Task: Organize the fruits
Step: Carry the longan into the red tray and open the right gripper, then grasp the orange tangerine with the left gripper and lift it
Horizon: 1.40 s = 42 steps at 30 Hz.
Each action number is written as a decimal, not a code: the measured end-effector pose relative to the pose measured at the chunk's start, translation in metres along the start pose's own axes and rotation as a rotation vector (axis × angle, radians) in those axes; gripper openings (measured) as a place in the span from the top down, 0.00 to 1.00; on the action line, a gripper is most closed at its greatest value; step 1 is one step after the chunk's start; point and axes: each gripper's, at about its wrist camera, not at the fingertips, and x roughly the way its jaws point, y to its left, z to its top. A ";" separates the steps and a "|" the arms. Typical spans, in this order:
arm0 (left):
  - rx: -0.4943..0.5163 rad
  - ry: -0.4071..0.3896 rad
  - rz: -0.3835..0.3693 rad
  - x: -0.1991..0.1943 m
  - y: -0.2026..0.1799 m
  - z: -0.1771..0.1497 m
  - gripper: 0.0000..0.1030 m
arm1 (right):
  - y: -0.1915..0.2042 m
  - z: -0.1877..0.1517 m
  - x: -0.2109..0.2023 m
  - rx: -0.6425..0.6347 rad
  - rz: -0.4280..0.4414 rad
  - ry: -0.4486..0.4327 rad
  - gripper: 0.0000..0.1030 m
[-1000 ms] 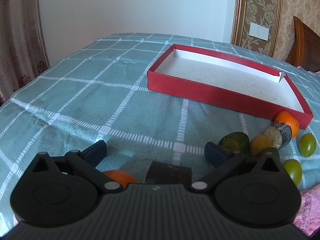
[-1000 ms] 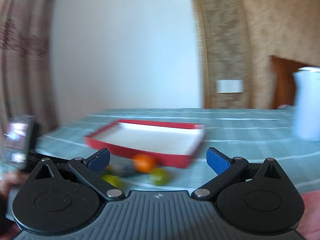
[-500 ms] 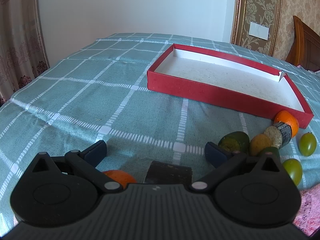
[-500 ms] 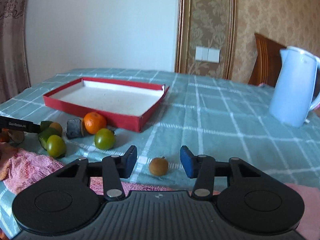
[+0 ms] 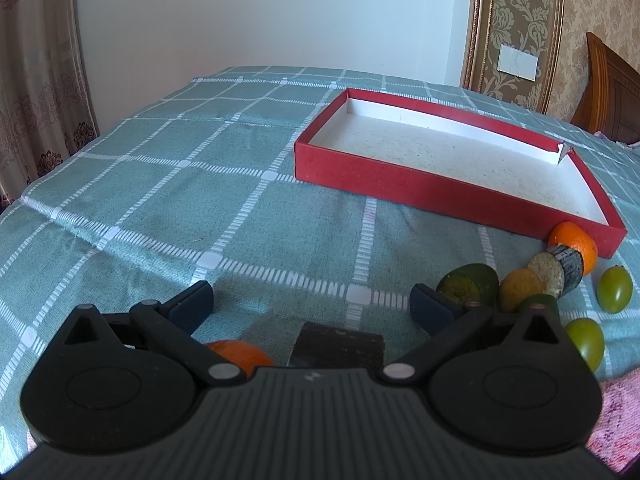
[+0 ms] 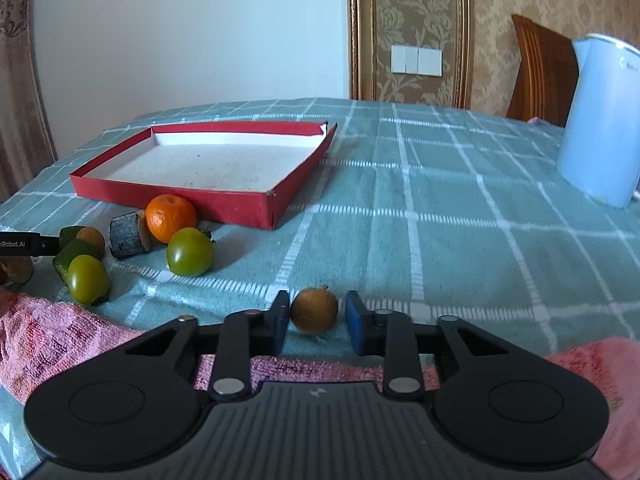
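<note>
A shallow red tray [image 6: 280, 200] with a white floor lies on the teal checked cloth; it also shows in the left wrist view [image 5: 400, 184]. An orange [image 6: 170, 217], two green tomatoes [image 6: 189, 252] [image 6: 87, 279] and cut fruit pieces [image 6: 129, 236] sit in front of it. My right gripper [image 6: 314, 316] has its jaws narrowed around a small brown fruit [image 6: 314, 310], with small gaps on both sides. My left gripper [image 5: 312, 304] is wide open and empty, low over the cloth, with an orange [image 5: 238, 354] and a dark block [image 5: 338, 344] just beneath it.
A pale blue kettle [image 6: 600, 120] stands at the right. A pink towel [image 6: 60, 336] lies along the near table edge. A wooden chair [image 6: 540, 68] stands behind the table. The fruit cluster [image 5: 540, 276] lies right of my left gripper.
My right gripper swung right and down to the small brown fruit, and its jaws have narrowed around it. My left gripper has not moved.
</note>
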 end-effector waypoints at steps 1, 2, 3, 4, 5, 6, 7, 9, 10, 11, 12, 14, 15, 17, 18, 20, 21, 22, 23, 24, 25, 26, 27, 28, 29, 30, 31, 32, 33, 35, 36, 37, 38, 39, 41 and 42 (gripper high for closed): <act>0.000 0.000 0.000 0.000 0.000 0.000 0.00 | 0.001 -0.001 0.000 -0.005 -0.004 -0.004 0.76; 0.000 0.000 0.000 0.000 0.000 0.000 0.00 | 0.001 -0.001 -0.001 -0.005 -0.005 -0.006 0.76; 0.000 0.000 0.000 0.000 0.000 0.000 0.00 | 0.001 0.000 -0.001 -0.003 -0.003 -0.009 0.77; 0.000 -0.001 0.000 0.000 0.000 0.000 0.00 | 0.002 0.000 -0.002 -0.001 -0.001 -0.014 0.77; -0.001 -0.001 0.000 0.000 0.000 0.000 0.00 | 0.002 0.002 -0.003 0.000 -0.001 -0.022 0.77; 0.000 -0.001 0.000 0.000 0.000 0.000 0.00 | 0.002 0.004 -0.004 0.004 0.000 -0.034 0.77; 0.000 -0.001 0.000 0.000 0.000 0.000 0.00 | 0.003 0.008 -0.006 0.007 0.007 -0.048 0.77; 0.002 0.000 0.002 0.000 -0.001 0.000 0.00 | 0.009 0.021 -0.009 -0.003 0.023 -0.082 0.77; 0.002 0.000 0.002 -0.001 0.000 0.000 0.00 | 0.013 0.029 -0.009 -0.014 0.026 -0.102 0.77; 0.001 0.000 0.001 -0.001 0.000 0.000 0.00 | 0.018 0.039 -0.007 -0.025 0.036 -0.116 0.77; 0.001 0.000 0.001 -0.001 0.000 0.000 0.00 | 0.022 0.049 -0.004 -0.032 0.050 -0.125 0.77; 0.002 0.000 0.001 -0.001 0.000 0.000 0.00 | 0.030 0.067 0.008 -0.041 0.075 -0.125 0.77; 0.001 0.000 0.000 -0.001 0.001 0.000 0.00 | 0.033 0.075 0.017 -0.038 0.087 -0.119 0.77; 0.002 0.000 0.001 -0.001 0.000 0.000 0.00 | 0.039 0.087 0.037 -0.027 0.109 -0.091 0.77; 0.004 0.001 0.001 -0.001 0.000 0.000 0.00 | 0.040 0.091 0.046 -0.016 0.113 -0.079 0.77; 0.004 0.001 0.001 0.000 0.000 0.000 0.00 | 0.043 0.095 0.062 -0.016 0.106 -0.066 0.77; 0.004 0.001 0.001 0.000 0.000 0.000 0.00 | 0.044 0.096 0.068 -0.016 0.099 -0.064 0.77; 0.005 0.001 0.002 0.000 0.000 0.000 0.00 | 0.045 0.096 0.073 -0.017 0.096 -0.057 0.76; 0.005 0.001 0.002 0.000 0.000 0.000 0.00 | 0.046 0.096 0.078 -0.017 0.096 -0.043 0.76; 0.004 0.001 0.002 0.000 0.000 0.000 0.00 | 0.047 0.096 0.083 -0.017 0.097 -0.029 0.76; 0.004 0.001 0.002 0.000 0.000 0.000 0.00 | 0.047 0.095 0.086 -0.016 0.093 -0.025 0.76; 0.004 0.001 0.002 0.000 0.000 0.000 0.00 | 0.047 0.093 0.088 -0.015 0.083 -0.026 0.76; 0.005 0.001 0.002 0.000 0.000 0.000 0.00 | 0.047 0.092 0.089 -0.011 0.071 -0.025 0.76; 0.005 0.001 0.002 0.000 0.000 0.000 0.00 | 0.046 0.092 0.091 -0.005 0.068 -0.021 0.76; 0.006 0.002 0.003 0.000 0.000 0.000 0.00 | 0.046 0.090 0.091 0.000 0.073 -0.016 0.76; 0.009 0.003 0.004 0.000 0.000 0.000 0.00 | 0.045 0.090 0.092 0.002 0.072 -0.011 0.75; 0.011 0.005 0.005 0.000 0.000 0.000 0.00 | 0.045 0.088 0.090 0.005 0.059 -0.012 0.75; 0.014 0.007 0.006 0.001 -0.001 0.000 0.00 | 0.044 0.087 0.085 0.012 0.040 -0.022 0.75; 0.015 0.008 0.006 0.001 0.000 0.000 0.00 | 0.043 0.084 0.076 0.021 0.033 -0.044 0.75; 0.017 0.010 0.006 0.001 -0.001 0.000 0.00 | 0.042 0.077 0.054 0.034 0.048 -0.094 0.71; 0.017 0.011 0.006 0.001 -0.001 0.000 0.00 | 0.043 0.072 0.043 0.031 0.049 -0.113 0.59; 0.017 0.011 0.007 0.002 -0.001 0.000 0.00 | 0.045 0.063 0.029 0.024 0.043 -0.133 0.35; 0.016 0.011 0.007 0.002 -0.001 0.000 0.00 | 0.047 0.055 0.017 0.015 0.032 -0.156 0.24; 0.017 0.011 0.007 0.002 -0.001 0.000 0.00 | 0.050 0.046 0.006 0.005 0.018 -0.176 0.12; 0.017 0.011 0.009 0.002 -0.001 0.000 0.00 | 0.054 0.031 -0.011 -0.010 -0.002 -0.192 0.11; 0.017 0.011 0.010 0.002 -0.001 0.001 0.00 | 0.055 0.024 -0.016 -0.008 -0.010 -0.192 0.11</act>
